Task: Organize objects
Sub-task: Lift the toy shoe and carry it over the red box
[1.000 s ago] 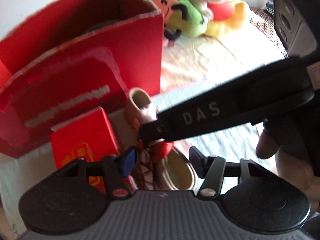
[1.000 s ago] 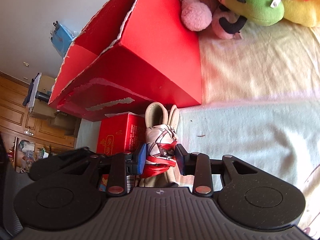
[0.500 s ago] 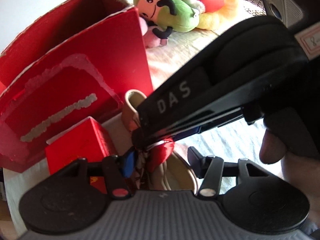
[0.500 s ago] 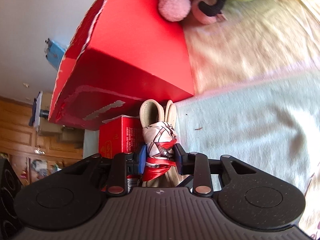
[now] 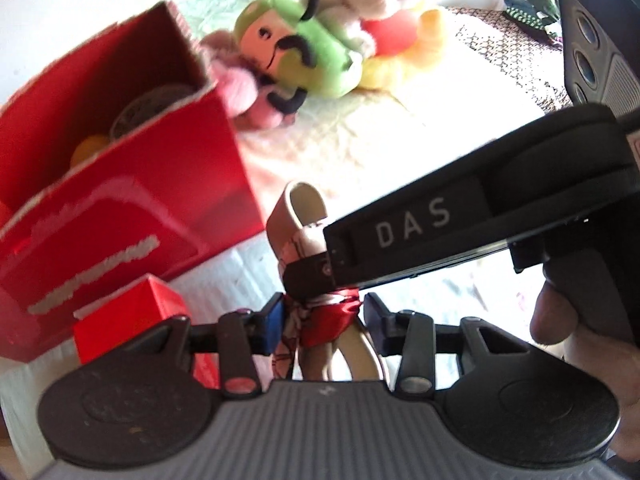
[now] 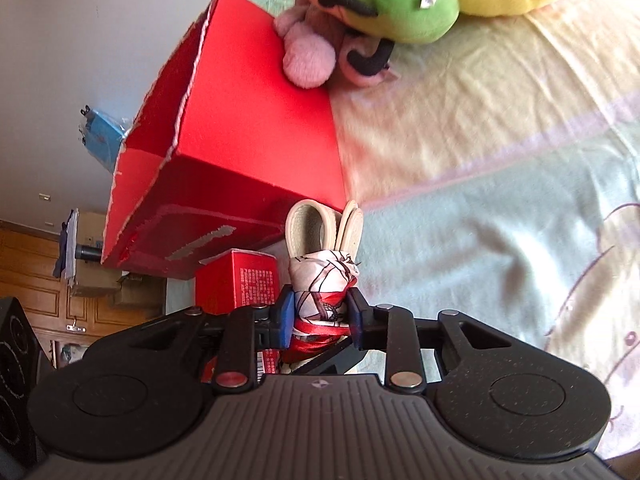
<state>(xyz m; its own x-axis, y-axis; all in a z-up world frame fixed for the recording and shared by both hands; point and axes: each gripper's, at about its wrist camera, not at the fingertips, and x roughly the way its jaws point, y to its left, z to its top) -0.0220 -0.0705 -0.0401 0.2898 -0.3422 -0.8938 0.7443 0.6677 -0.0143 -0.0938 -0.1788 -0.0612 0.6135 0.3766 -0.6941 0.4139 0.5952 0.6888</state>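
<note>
We are viewing a beige leather strap point(image 6: 306, 226) bound by a red-and-white patterned scarf point(image 6: 322, 286), lying on pale bedding point(image 6: 500, 240) just beside the large red open box point(image 6: 248, 120) and the small red carton point(image 6: 236, 286). Our right gripper point(image 6: 320, 314) is pinching the scarf knot, its blue and black pads pressing the fabric on both sides. Our left gripper point(image 5: 322, 320) is closing around the red part of the same scarf point(image 5: 328, 314), which is sitting between its jaws; the left pad is touching the cloth while the right pad is standing just clear. Plush toys point(image 5: 296, 52) are lying beyond the box.
</note>
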